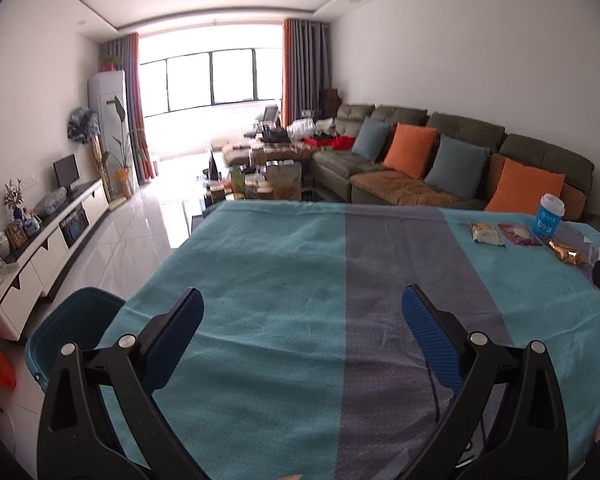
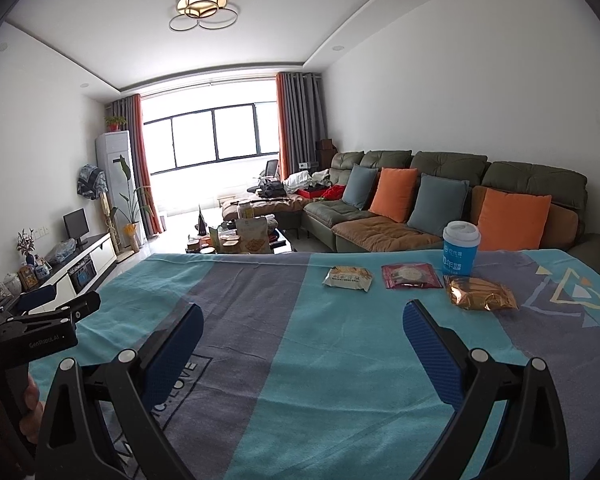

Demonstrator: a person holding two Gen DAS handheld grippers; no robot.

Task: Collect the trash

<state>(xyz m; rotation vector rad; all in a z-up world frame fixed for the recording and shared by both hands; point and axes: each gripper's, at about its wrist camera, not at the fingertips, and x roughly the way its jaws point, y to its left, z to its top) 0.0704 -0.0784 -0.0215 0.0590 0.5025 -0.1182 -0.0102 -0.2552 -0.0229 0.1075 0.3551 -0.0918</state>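
Observation:
On the teal and grey tablecloth (image 2: 300,360) lie a pale snack packet (image 2: 347,279), a red packet (image 2: 411,275) and a gold foil packet (image 2: 482,298), with a blue paper cup (image 2: 460,249) standing behind them. The left wrist view has them at the far right: pale packet (image 1: 487,233), red packet (image 1: 519,233), gold packet (image 1: 568,251), cup (image 1: 548,216). My right gripper (image 2: 302,326) is open over the cloth, short of the packets. My left gripper (image 1: 302,314) is open over bare cloth, holding nothing. A teal bin (image 1: 66,326) stands beside the table's left edge.
A green sofa (image 2: 440,200) with orange and blue cushions runs along the right wall. A cluttered coffee table (image 2: 240,236) stands beyond the table. A white TV cabinet (image 1: 40,252) lines the left wall, with tiled floor (image 1: 120,244) between.

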